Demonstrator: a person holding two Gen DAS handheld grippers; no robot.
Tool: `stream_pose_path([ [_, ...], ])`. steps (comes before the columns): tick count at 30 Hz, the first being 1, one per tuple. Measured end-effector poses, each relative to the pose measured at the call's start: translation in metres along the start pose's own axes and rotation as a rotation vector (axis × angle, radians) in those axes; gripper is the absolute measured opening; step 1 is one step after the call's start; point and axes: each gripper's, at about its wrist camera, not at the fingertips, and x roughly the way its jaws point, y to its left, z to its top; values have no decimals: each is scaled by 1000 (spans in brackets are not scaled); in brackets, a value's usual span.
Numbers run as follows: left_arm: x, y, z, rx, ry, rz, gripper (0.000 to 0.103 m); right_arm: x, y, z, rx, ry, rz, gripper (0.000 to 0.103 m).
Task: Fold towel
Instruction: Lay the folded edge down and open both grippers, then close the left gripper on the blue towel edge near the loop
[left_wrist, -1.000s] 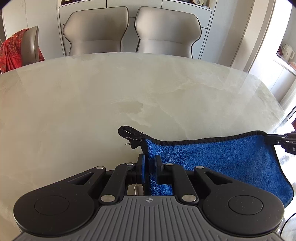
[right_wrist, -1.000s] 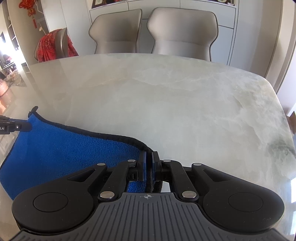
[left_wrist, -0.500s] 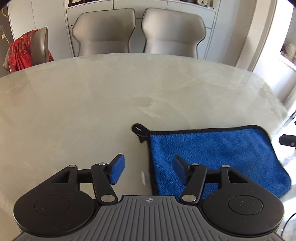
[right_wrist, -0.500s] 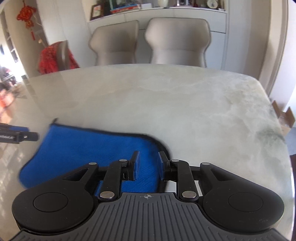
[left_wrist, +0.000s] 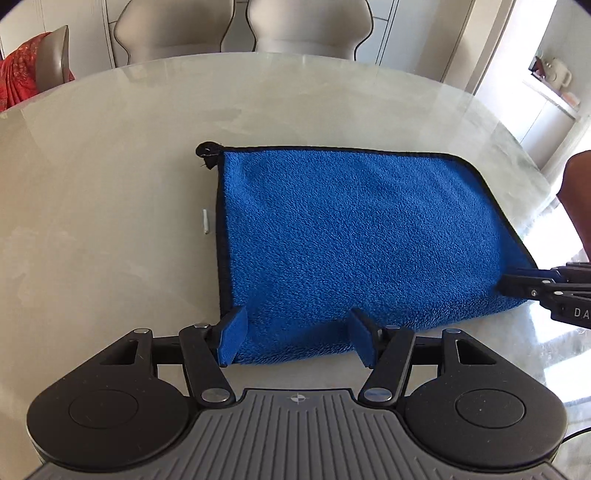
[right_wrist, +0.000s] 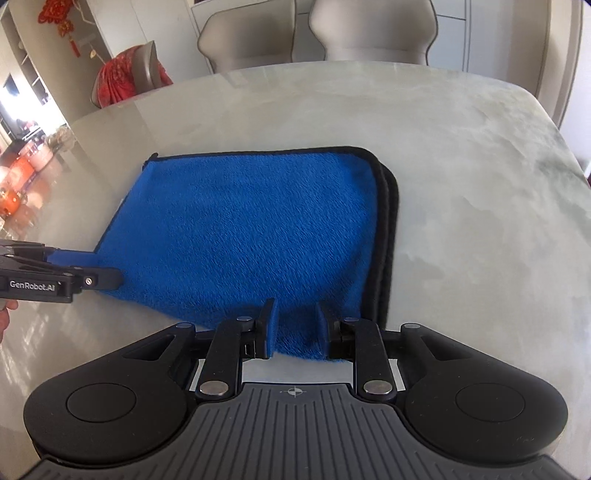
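A blue towel (left_wrist: 354, 236) with black edging lies flat on the marble table, folded in two layers; the doubled edge shows at the right in the right wrist view (right_wrist: 251, 236). A small hanging loop (left_wrist: 207, 149) sticks out at its far left corner. My left gripper (left_wrist: 297, 339) is open, its jaws wide over the towel's near left edge, holding nothing. My right gripper (right_wrist: 295, 325) is open, jaws partly apart over the near right edge, holding nothing. Each gripper's tip shows at the side in the other's view.
The marble table (left_wrist: 110, 184) stretches far ahead and to both sides. A small white scrap (left_wrist: 205, 220) lies just left of the towel. Two beige chairs (right_wrist: 373, 29) stand at the far edge, and another with a red cloth (right_wrist: 122, 79) at the far left.
Both grippers were shut on the towel's corners a second ago. They let go, opened, and pulled back and up. The towel now lies flat and folded on the table.
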Motion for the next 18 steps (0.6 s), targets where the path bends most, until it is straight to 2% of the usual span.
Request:
stream_pose_path([
  [4, -1, 7, -5, -13, 40, 78, 67, -5, -5, -8, 6, -3, 5, 23],
  [8, -11, 27, -15, -147, 29, 36, 67, -10, -3, -9, 14, -2, -10, 26],
  [11, -15, 36, -19, -190, 26, 39, 67, -13, 1, -9, 12, -17, -12, 32],
  [18, -12, 49, -12, -331, 33, 4, 76, -10, 4, -11, 1, -2, -15, 33],
])
